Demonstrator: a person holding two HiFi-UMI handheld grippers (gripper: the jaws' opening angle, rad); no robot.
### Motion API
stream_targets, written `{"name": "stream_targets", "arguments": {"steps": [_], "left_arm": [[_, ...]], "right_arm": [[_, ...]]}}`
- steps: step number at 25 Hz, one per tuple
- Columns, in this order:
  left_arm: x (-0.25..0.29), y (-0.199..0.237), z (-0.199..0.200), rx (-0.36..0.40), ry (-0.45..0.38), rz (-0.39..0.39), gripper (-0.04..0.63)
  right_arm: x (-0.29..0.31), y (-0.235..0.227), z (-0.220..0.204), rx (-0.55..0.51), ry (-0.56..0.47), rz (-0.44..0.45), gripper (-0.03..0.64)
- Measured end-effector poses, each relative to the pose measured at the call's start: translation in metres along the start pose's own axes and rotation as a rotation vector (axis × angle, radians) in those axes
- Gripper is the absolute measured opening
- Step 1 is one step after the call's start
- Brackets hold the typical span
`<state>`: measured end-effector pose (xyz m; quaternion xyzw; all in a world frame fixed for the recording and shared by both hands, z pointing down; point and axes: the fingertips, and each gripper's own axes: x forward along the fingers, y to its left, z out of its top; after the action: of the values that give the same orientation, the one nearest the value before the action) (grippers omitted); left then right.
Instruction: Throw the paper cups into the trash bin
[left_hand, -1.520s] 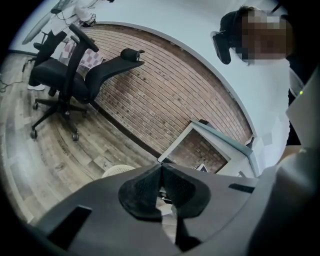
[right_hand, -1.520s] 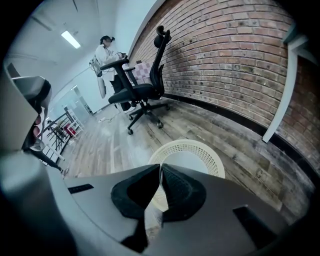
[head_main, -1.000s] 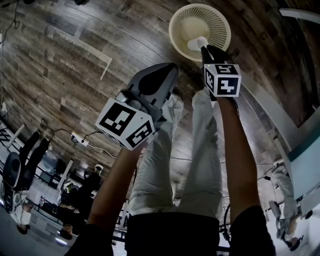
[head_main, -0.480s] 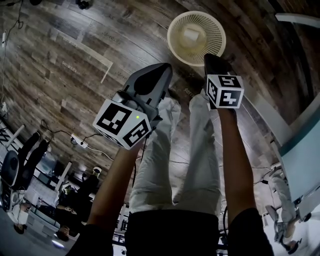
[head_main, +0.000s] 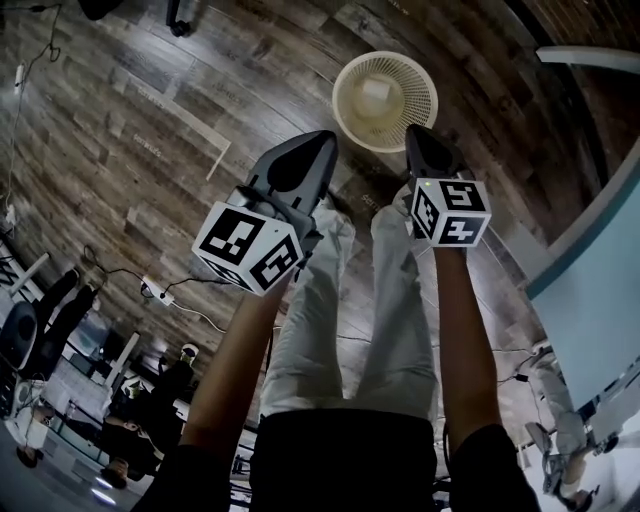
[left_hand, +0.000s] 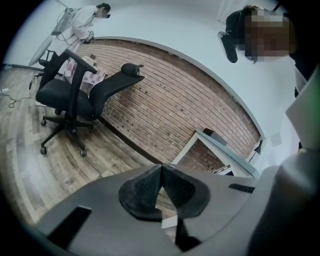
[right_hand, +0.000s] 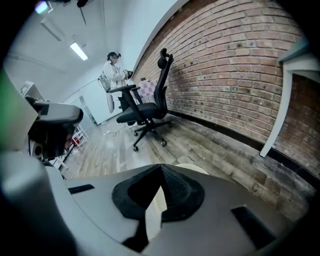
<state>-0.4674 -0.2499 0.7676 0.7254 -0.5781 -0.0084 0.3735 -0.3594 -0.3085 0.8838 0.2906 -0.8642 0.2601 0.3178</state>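
The trash bin (head_main: 385, 100), a round cream mesh basket, stands on the wooden floor ahead of my legs. A white paper cup (head_main: 378, 92) lies inside it. My right gripper (head_main: 415, 132) hangs just on the near side of the bin's rim, shut with nothing in its jaws. In the right gripper view (right_hand: 161, 167) the bin's cream rim (right_hand: 199, 170) peeks over the shut jaws. My left gripper (head_main: 322, 140) is beside it to the left of the bin, also shut and empty. In the left gripper view (left_hand: 161, 167) the pads meet at the tips.
A black office chair (left_hand: 75, 95) stands by the brick wall (left_hand: 175, 100), and a person (right_hand: 114, 70) is behind it. A white desk (head_main: 590, 290) runs along the right. A power strip with cable (head_main: 160, 290) lies on the floor at left.
A second ago my right gripper held a white cup over the bin; the cup dropped in and the jaws closed. Both grippers have lifted and drawn back from the bin.
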Motion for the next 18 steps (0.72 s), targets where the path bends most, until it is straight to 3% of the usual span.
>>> {"name": "stream_targets", "arguments": {"steps": [11,18], "left_arm": [[-0.027,-0.024,0.041,0.002,-0.045,0.036,0.003],[-0.064,-0.034,0.094,0.022,-0.148,0.086,0.003]], "right_arm": [[-0.062,0.028,0.09,0.011,-0.159,0.052,0.005],[-0.115,0.059,0.146,-0.004,-0.212,0.064,0.005]]}}
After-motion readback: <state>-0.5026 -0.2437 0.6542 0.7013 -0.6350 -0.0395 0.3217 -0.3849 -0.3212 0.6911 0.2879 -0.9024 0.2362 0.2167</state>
